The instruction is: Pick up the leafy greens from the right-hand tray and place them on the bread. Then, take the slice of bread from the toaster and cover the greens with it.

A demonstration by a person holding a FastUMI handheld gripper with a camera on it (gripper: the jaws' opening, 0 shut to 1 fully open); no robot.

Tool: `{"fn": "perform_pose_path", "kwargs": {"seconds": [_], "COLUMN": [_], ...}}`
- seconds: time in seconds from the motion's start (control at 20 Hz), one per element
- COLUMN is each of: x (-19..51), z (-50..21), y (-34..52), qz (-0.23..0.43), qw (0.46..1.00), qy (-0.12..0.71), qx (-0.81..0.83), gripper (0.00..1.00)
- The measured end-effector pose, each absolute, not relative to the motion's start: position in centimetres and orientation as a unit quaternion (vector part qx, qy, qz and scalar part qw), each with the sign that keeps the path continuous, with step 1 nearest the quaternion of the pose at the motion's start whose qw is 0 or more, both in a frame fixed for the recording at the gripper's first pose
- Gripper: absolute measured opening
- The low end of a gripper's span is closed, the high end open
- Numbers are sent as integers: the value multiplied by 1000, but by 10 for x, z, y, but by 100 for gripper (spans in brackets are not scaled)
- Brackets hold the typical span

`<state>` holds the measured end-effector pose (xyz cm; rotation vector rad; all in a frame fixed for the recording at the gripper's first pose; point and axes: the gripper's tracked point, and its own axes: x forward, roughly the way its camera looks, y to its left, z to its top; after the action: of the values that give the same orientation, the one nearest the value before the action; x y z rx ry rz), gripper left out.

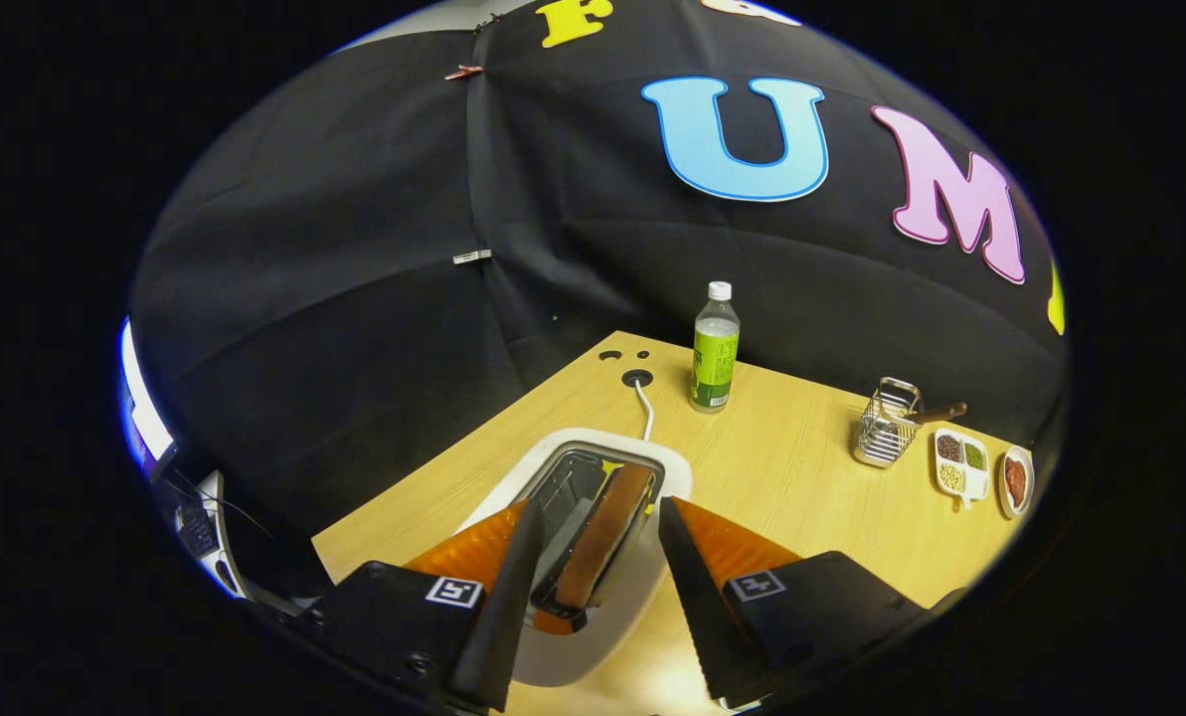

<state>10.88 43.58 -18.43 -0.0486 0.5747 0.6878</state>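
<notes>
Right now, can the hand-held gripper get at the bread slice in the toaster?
Probably yes. The hand-held gripper is open, a finger on each side of the toaster, and the bread slice stands upright in its slot between them with nothing covering its top edge.

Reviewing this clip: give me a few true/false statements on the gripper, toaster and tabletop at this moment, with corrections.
1. The gripper is open above the toaster. True.
2. A bread slice stands in a toaster slot. True.
3. The fingers press on the bread. False: they sit apart on either side, not touching it.
4. The bottle lies on its side. False: it stands upright beyond the toaster.
5. A wire basket stands beside a divided dish. True.
</notes>
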Motion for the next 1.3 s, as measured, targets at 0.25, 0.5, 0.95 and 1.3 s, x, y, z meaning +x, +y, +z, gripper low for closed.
{"fn": "perform_pose_path", "kwargs": {"seconds": [0.25, 0.5, 0.95, 1.3], "x": [108, 107, 110, 115], "z": [-200, -201, -176, -126], "y": [434, 435, 426, 396], "qz": [317, 298, 286, 284], "qw": [900, 897, 890, 899], "qy": [297, 327, 352, 325], "qx": [-29, 2, 49, 74], "gripper": [50, 27, 11, 11]}}
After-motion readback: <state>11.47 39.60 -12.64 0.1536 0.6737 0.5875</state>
